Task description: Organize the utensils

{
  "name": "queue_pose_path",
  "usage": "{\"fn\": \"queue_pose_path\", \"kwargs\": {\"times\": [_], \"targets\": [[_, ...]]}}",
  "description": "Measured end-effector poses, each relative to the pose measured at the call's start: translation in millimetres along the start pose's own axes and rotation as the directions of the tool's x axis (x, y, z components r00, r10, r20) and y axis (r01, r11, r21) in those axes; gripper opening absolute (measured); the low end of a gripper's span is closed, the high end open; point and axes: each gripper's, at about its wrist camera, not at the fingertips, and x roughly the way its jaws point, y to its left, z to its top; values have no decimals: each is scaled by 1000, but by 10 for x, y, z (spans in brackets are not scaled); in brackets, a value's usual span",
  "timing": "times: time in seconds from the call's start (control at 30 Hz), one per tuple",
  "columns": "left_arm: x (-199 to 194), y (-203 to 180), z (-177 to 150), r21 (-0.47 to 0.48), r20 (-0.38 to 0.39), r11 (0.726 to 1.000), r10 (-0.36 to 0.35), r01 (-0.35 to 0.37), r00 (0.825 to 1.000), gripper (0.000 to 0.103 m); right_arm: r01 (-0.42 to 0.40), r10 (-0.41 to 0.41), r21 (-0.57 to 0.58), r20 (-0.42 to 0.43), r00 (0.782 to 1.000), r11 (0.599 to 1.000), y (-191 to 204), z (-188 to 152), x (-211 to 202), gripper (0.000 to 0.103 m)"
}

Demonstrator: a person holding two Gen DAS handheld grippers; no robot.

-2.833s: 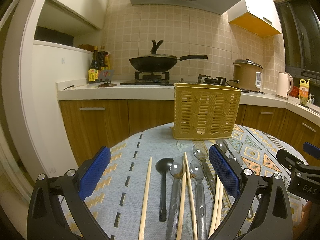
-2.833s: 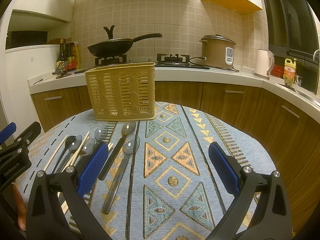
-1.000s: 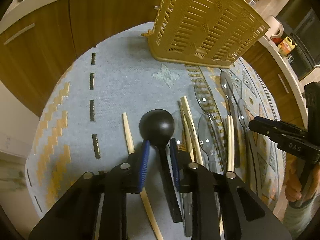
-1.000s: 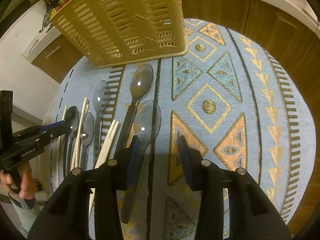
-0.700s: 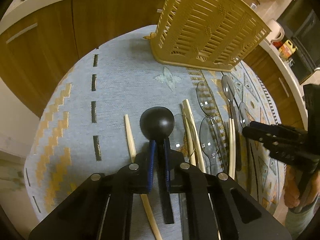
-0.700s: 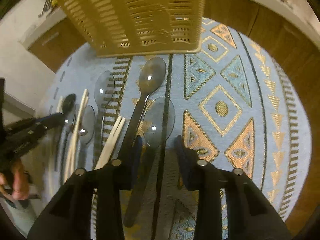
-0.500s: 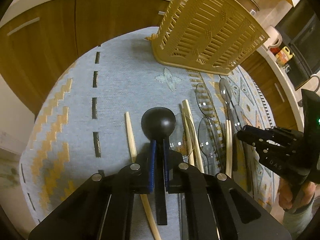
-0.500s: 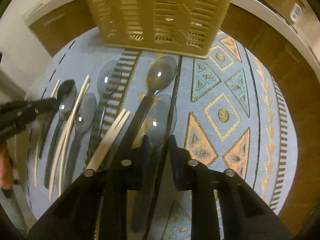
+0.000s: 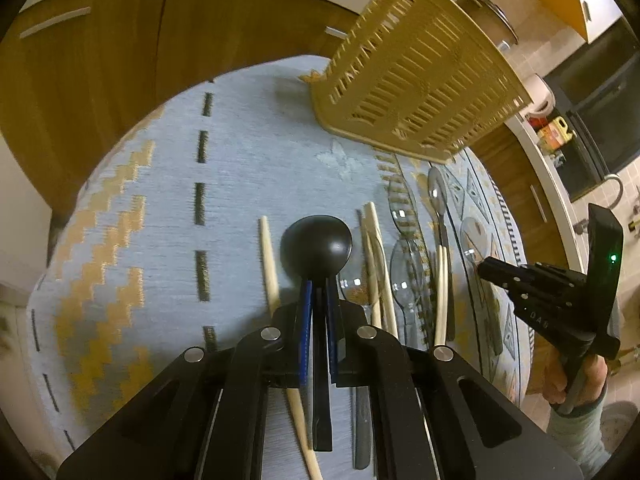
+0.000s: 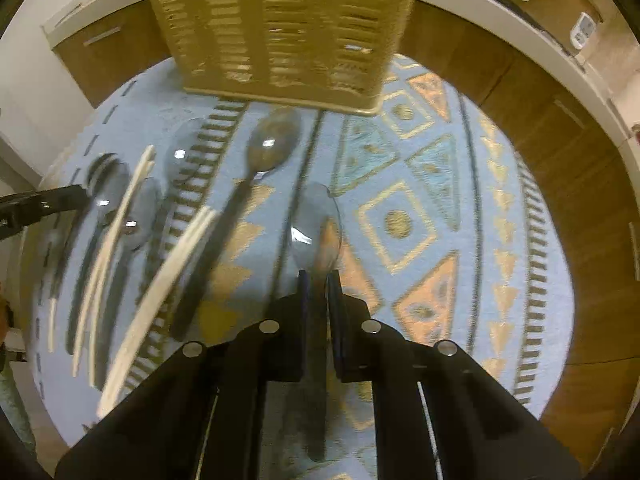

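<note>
My left gripper (image 9: 316, 286) is shut on the handle of a black spoon (image 9: 316, 245), just behind its bowl, over the blue patterned tablecloth (image 9: 160, 216). My right gripper (image 10: 318, 278) is shut on the handle of a clear grey spoon (image 10: 316, 224), just behind its bowl. A yellow slotted utensil basket (image 9: 416, 92) stands at the far side of the table and also shows in the right wrist view (image 10: 280, 24). Several clear spoons (image 9: 404, 268) and pale chopsticks (image 9: 378, 256) lie in a row between the grippers.
One chopstick (image 9: 270, 264) lies just left of the black spoon. A dark-handled spoon (image 10: 248, 196) and a chopstick pair (image 10: 168, 268) lie left of my right gripper. Wooden cabinets (image 9: 120, 32) and a white counter ring the round table. The right wrist view is motion-blurred.
Both grippers have closed fully on their spoon handles since a second ago. The right gripper has moved, with its view now blurred and the basket nearer.
</note>
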Motion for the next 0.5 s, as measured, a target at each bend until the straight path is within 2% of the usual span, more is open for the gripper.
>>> {"fn": "queue_pose_path", "kwargs": {"times": [0.07, 0.2, 0.27, 0.3, 0.37, 0.43, 0.5], "targets": [[0, 1, 13, 3, 8, 1000, 29, -29, 1000, 5, 1, -1, 2, -2, 1000, 1000, -75, 1, 20, 8], [68, 1, 18, 14, -15, 999, 36, -36, 999, 7, -21, 21, 15, -5, 1000, 1000, -191, -11, 0, 8], [75, -19, 26, 33, -19, 999, 23, -23, 1000, 18, -37, 37, 20, -9, 999, 999, -244, 8, 21, 9], [76, -16, 35, 33, -23, 999, 19, -18, 1000, 18, -47, 47, 25, -12, 999, 999, -269, 20, 29, 10], [84, -22, 55, 38, -31, 999, 27, -26, 999, 18, -72, 74, 46, -35, 997, 996, -333, 52, 81, 18], [95, -46, 89, 62, -31, 997, 52, -50, 998, 19, -106, 108, 53, -33, 994, 993, -467, 28, 81, 31], [113, -83, 128, 81, -32, 994, 74, -71, 997, 21, -107, 108, 42, -34, 994, 993, -494, 24, 88, 33]]}}
